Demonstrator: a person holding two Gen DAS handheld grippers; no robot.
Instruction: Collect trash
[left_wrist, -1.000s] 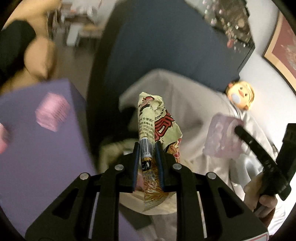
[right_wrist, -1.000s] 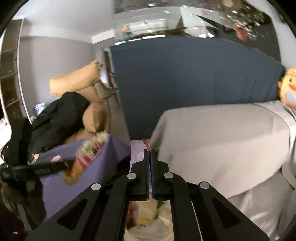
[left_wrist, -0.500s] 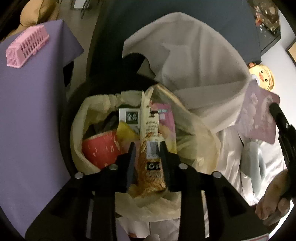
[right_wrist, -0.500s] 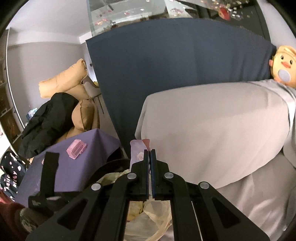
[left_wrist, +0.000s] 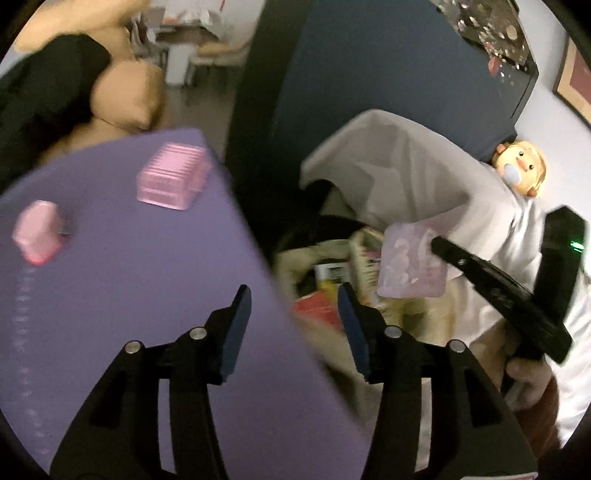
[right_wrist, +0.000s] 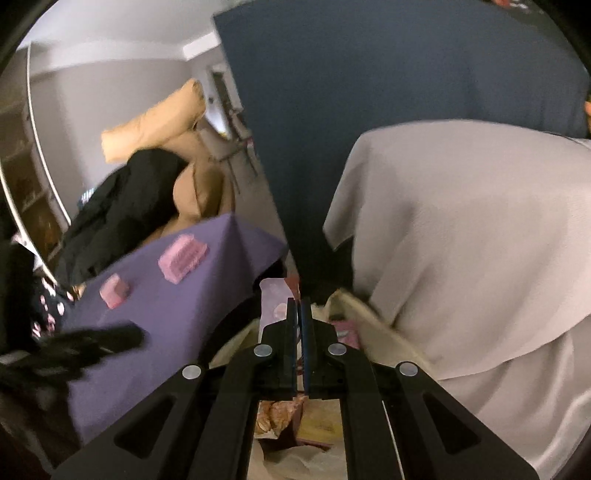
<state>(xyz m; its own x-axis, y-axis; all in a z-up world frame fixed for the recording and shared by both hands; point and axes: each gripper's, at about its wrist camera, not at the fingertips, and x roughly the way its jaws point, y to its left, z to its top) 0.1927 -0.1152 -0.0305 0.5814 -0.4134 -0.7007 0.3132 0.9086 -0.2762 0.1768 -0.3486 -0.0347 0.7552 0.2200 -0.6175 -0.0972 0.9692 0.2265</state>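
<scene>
L tongs opening, nothing btwn jaws, over edge of purple counter next to bin. R tongs clenched on pale pink wrapper, held just above trash bin w/ yellowish liner, already full of packets and wrappers. Snack bag lies inside bin under R tongs. On counter: pink slatted box + small pink block, apart from each other. Grey cloth-covered sofa behind bin, doll head at its far end. Frames motion-blurred.

A home living room: tan cushions, cloth-draped sofa, framed picture
</scene>
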